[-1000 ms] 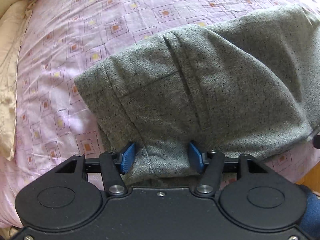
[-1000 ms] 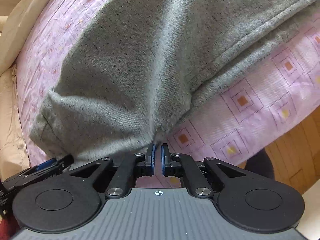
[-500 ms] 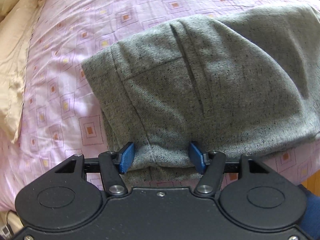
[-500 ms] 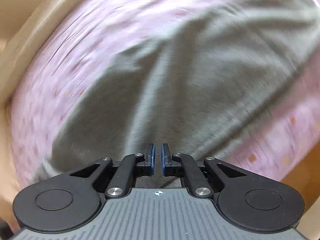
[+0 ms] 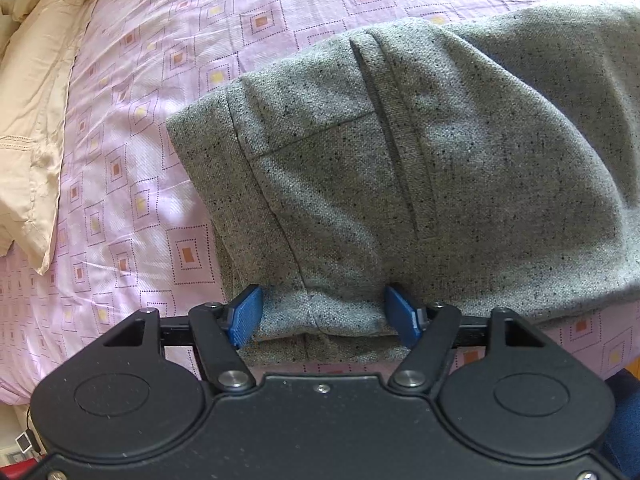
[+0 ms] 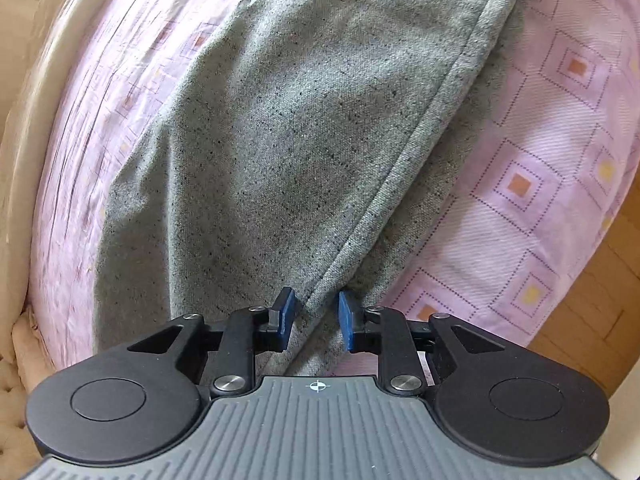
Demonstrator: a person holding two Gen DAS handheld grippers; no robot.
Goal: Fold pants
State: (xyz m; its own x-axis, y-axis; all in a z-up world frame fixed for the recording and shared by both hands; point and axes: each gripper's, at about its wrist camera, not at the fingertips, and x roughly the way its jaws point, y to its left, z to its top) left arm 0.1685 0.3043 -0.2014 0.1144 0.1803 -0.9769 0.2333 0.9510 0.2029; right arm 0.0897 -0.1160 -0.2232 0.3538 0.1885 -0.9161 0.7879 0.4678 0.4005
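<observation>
Pants [image 5: 420,168] of speckled grey knit lie folded; left gripper [image 5: 324,314] spread wide, right gripper [image 6: 316,316] narrowly parted, both astride their edge.

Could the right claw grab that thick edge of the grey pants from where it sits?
Probably yes. The right claw is open, and the edge of the pants runs right between its fingers, with nothing in the way.

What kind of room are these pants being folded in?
Most likely a bedroom. The grey pants lie on a bed with a pink sheet printed with squares, a cream pillow lies at its far left, and wooden flooring shows past the mattress edge.
</observation>
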